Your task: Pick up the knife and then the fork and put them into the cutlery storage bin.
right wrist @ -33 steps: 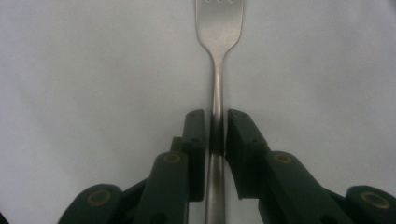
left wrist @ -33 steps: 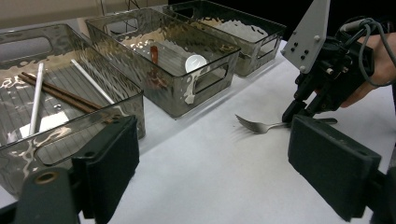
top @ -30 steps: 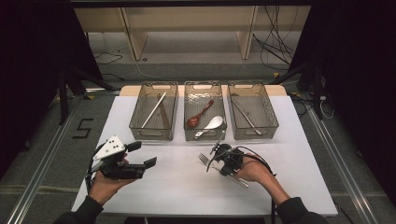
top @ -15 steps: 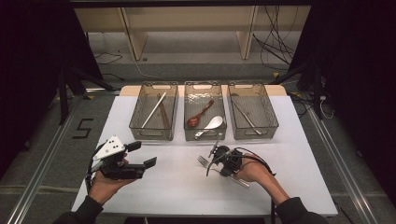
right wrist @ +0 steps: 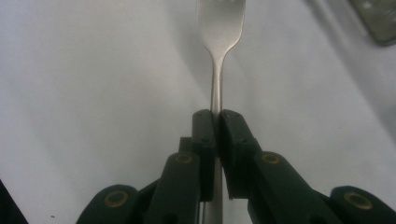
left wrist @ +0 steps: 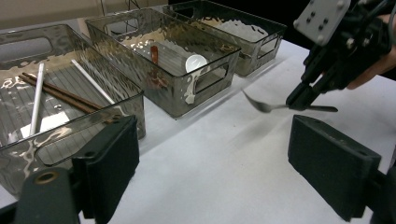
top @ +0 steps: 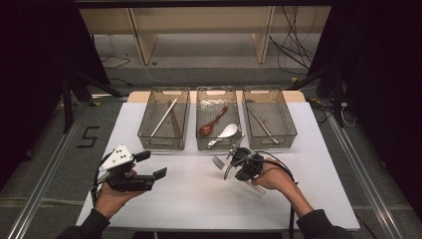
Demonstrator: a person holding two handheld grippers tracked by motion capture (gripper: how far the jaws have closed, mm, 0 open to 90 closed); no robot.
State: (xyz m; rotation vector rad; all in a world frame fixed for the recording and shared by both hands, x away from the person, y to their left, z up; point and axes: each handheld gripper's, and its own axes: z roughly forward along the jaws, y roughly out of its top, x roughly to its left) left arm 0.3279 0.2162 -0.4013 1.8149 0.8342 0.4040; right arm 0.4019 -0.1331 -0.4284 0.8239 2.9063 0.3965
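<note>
- White table [top: 199,199] under dark surroundings, grey floor w/ rails on both sides, wooden shelf legs and loose cables at the back.
- Three clear plastic bins stand in a row along the far half of the table – left bin [top: 164,119], middle bin [top: 217,118], right bin [top: 269,117].
- Left bin holds chopsticks [top: 164,117]: one white, plus brown ones lying alongside, seen close up in the left gripper view.
- Middle bin holds a brown spoon [top: 212,123] and a white spoon [top: 224,133], the white one nearer the front wall.
- Right bin holds a thin metal utensil [top: 261,125], lying slantwise; too small to tell what kind.
- Right gripper [top: 232,162] sits just in front of the middle bin, held by the person's right hand [top: 273,178]; jaws pressed together on the neck of a metal fork [right wrist: 219,28].
- Fork: pinched at the handle just below the head, tines pointing away from the hand and toward the table's left-centre. In the left gripper view it looks lifted a bit off the surface, roughly level – a faint shadow lies under it.
- Handle end runs back under the right hand.
- Left gripper [top: 152,167] is near the table's front left edge, held in the left hand [top: 112,196]; jaws spread wide w/ nothing between them, pointing toward the fork, well apart from it.
- Grey three-cornered plate sits on top of the left gripper.
</note>
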